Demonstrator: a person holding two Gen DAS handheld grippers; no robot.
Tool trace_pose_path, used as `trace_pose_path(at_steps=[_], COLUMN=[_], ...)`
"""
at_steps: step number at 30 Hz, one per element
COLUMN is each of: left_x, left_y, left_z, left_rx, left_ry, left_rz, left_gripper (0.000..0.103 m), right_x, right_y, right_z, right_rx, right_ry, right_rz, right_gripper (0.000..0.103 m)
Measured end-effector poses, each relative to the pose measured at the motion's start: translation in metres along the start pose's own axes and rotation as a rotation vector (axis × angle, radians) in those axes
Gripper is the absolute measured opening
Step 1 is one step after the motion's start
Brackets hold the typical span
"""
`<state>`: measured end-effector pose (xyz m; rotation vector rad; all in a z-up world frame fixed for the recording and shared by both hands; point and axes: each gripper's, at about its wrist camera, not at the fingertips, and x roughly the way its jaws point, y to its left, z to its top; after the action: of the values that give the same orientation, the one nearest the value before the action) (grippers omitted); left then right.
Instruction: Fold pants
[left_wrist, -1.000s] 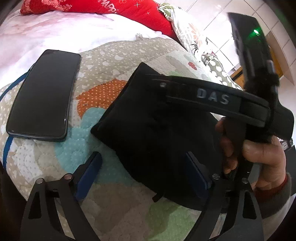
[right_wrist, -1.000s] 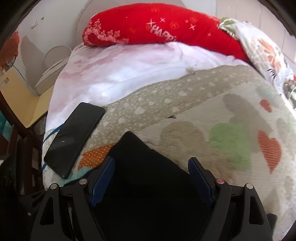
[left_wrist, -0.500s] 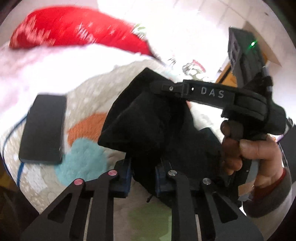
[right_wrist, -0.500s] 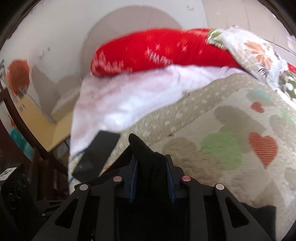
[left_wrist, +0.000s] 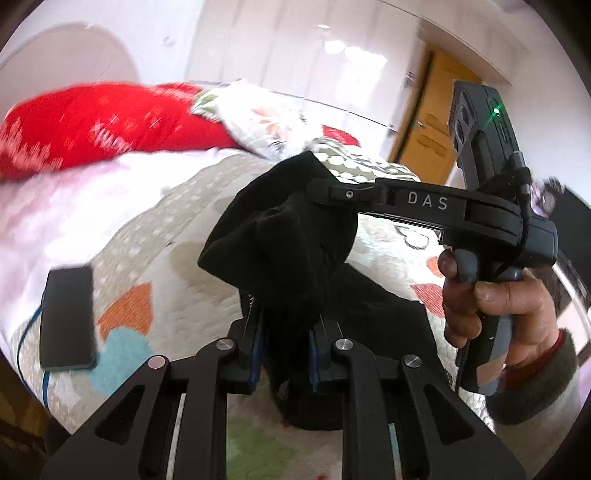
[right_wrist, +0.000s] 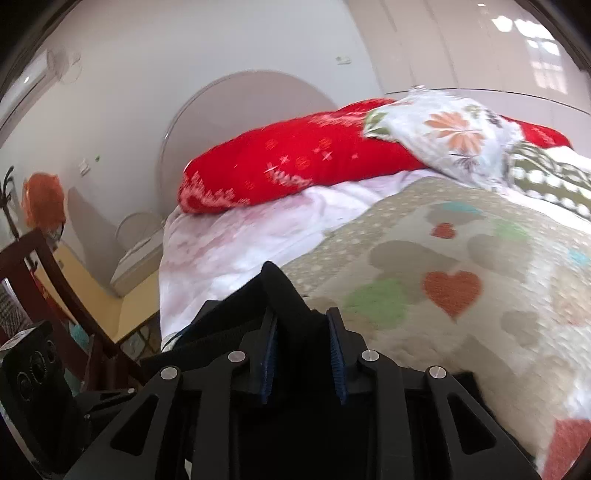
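Observation:
The black pants (left_wrist: 280, 236) hang bunched above the heart-patterned quilt (left_wrist: 177, 258), the rest of the cloth trailing on the bed. My left gripper (left_wrist: 284, 332) is shut on a fold of them, the fabric pinched between its blue pads. In the right wrist view, my right gripper (right_wrist: 301, 332) is closing, and its pads squeeze another fold of the pants (right_wrist: 284, 291). A person's hand (left_wrist: 495, 306) holds the right gripper's handle at the right of the left wrist view. Both grip points are raised off the bed.
A black phone (left_wrist: 66, 317) lies on the quilt's left edge. A red pillow (right_wrist: 295, 166) and a floral pillow (right_wrist: 443, 129) lie at the head of the bed. A wooden chair (right_wrist: 55, 266) stands left of the bed, and a wooden door (left_wrist: 436, 122) is at the far right.
Both grippers went from open around the flat pants to shut on them. Both then rose, lifting the pinched cloth off the quilt.

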<state>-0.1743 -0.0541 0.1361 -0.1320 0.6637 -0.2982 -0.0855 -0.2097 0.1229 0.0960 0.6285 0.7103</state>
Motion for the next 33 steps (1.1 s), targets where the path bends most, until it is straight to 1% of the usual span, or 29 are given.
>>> trace_pose_path(at_steps=[2, 4, 7, 8, 9, 10, 11, 12, 14, 15, 16, 17, 18, 19, 20, 21, 22, 23, 25, 26, 27, 29, 31, 33], left_x=[0.005, 0.016, 0.034, 0.045, 0.050, 0.061, 0.067, 0.078, 0.082, 0.076, 0.069, 0.062, 0.050, 0.040, 0.028, 0.016, 0.011, 0.008, 0.015, 0.020, 0.028, 0.040, 0.048, 0.054], left_y=[-0.020, -0.045, -0.080, -0.098, -0.106, -0.121, -0.127, -0.139, -0.148, -0.151, -0.148, -0.145, -0.137, -0.131, -0.125, -0.116, -0.109, -0.104, -0.086, -0.080, -0.070, -0.056, -0.049, -0.049], left_z=[-0.001, -0.005, -0.019, -0.028, -0.033, -0.044, -0.051, -0.064, -0.076, -0.079, -0.076, -0.071, -0.062, -0.055, -0.051, -0.044, -0.039, -0.034, -0.026, -0.025, -0.025, -0.026, -0.030, -0.032], left_rx=[0.061, 0.143, 0.242, 0.295, 0.321, 0.361, 0.383, 0.427, 0.488, 0.499, 0.487, 0.470, 0.441, 0.426, 0.416, 0.412, 0.408, 0.404, 0.386, 0.372, 0.338, 0.276, 0.249, 0.230], left_ry=[0.001, 0.013, 0.031, 0.045, 0.057, 0.091, 0.117, 0.162, 0.186, 0.183, 0.192, 0.209, 0.221, 0.204, 0.170, 0.126, 0.100, 0.082, 0.067, 0.076, 0.107, 0.146, 0.174, 0.192], left_rz=[0.001, -0.005, -0.029, -0.031, -0.037, -0.055, -0.070, -0.083, -0.078, -0.095, -0.140, -0.180, -0.238, -0.265, -0.279, -0.269, -0.250, -0.224, -0.147, -0.113, -0.075, -0.069, -0.049, -0.043], left_gripper=[0.017, 0.017, 0.017, 0.017, 0.017, 0.019, 0.021, 0.022, 0.033, 0.036, 0.043, 0.050, 0.054, 0.064, 0.074, 0.077, 0.080, 0.080, 0.080, 0.080, 0.080, 0.080, 0.080, 0.080], right_x=[-0.019, -0.032, -0.053, -0.060, -0.066, -0.073, -0.081, -0.089, -0.104, -0.113, -0.121, -0.128, -0.134, -0.137, -0.138, -0.139, -0.136, -0.131, -0.115, -0.105, -0.097, -0.083, -0.072, -0.062], right_y=[-0.013, -0.028, -0.056, -0.065, -0.076, -0.087, -0.099, -0.110, -0.126, -0.132, -0.137, -0.138, -0.138, -0.136, -0.134, -0.134, -0.131, -0.132, -0.128, -0.126, -0.127, -0.125, -0.123, -0.122], right_z=[-0.008, -0.017, -0.040, -0.049, -0.058, -0.068, -0.079, -0.089, -0.105, -0.113, -0.120, -0.125, -0.131, -0.135, -0.140, -0.143, -0.145, -0.148, -0.145, -0.145, -0.145, -0.146, -0.146, -0.147], right_rx=[0.027, 0.052, 0.124, 0.147, 0.176, 0.209, 0.244, 0.275, 0.337, 0.373, 0.400, 0.415, 0.426, 0.442, 0.460, 0.475, 0.497, 0.518, 0.531, 0.533, 0.540, 0.569, 0.599, 0.619], right_ry=[-0.017, -0.023, -0.017, -0.013, -0.006, 0.003, 0.013, 0.018, 0.017, 0.016, 0.002, -0.015, -0.027, -0.036, -0.047, -0.055, -0.060, -0.056, -0.025, 0.002, 0.024, 0.040, 0.032, 0.025], right_rz=[-0.025, -0.062, -0.128, -0.153, -0.182, -0.216, -0.259, -0.303, -0.354, -0.357, -0.343, -0.326, -0.305, -0.270, -0.227, -0.191, -0.152, -0.122, -0.123, -0.140, -0.144, -0.105, -0.033, 0.009], right_gripper=[0.024, 0.023, 0.022, 0.019, 0.013, 0.013, 0.013, 0.018, 0.018, 0.021, 0.025, 0.039, 0.063, 0.073, 0.080, 0.080, 0.080, 0.082, 0.083, 0.083, 0.083, 0.083, 0.083, 0.081])
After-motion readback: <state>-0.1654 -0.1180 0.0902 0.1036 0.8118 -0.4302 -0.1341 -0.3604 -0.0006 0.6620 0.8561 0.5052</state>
